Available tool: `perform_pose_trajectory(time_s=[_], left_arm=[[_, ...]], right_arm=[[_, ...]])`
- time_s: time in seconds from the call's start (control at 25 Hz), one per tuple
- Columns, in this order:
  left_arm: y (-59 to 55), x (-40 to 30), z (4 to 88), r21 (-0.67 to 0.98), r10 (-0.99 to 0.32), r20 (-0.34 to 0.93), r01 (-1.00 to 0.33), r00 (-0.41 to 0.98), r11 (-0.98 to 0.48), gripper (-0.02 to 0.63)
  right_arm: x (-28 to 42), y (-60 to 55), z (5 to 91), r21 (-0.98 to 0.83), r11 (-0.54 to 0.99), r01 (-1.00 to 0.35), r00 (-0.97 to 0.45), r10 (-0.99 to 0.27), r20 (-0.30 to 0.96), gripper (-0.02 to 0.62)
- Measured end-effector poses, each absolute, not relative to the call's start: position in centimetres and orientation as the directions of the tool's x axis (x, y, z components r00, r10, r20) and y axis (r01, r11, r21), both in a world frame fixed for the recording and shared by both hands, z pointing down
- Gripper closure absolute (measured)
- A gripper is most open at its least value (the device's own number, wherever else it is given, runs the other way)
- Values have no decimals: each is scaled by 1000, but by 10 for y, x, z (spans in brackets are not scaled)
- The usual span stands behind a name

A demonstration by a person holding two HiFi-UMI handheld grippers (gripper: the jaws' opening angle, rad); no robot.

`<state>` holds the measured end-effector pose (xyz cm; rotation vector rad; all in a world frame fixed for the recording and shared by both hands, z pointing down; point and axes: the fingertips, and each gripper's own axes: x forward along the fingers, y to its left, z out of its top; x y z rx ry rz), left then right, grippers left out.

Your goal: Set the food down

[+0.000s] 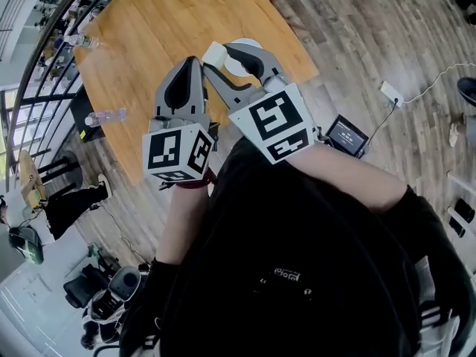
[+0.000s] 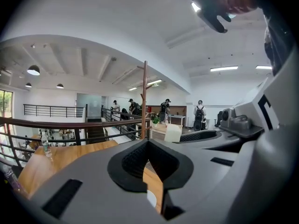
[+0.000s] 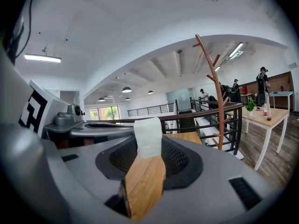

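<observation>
Right tool [image 3: 148, 148] clamps white block [image 3: 148, 135] above wooden table [image 1: 171, 21].

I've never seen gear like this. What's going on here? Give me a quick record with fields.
setting: wooden table, seen from above
left claw: shut, nothing in it
right claw: shut on a white block, likely the food
food status: held over the table, not set down
also on table: clear bottle near the edge
</observation>
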<state>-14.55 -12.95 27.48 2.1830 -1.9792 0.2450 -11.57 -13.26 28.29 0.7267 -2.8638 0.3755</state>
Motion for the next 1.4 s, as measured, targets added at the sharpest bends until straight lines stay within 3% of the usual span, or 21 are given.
perform_pose_trajectory(time_s=[0.76, 1.04, 1.4], left_arm=[[-178, -261, 290, 105, -954, 239, -981, 181, -160, 601], [-186, -259, 300, 133, -941, 238, -968, 242, -215, 601], [-195, -260, 306, 148, -941, 253, -970, 223, -191, 601]], right_arm=[[-230, -177, 297, -149, 816, -558, -812, -502, 297, 423], [-228, -184, 305, -131, 783, -608, -772, -543, 330, 423], [-230, -194, 311, -130, 799, -587, -781, -517, 351, 423]])
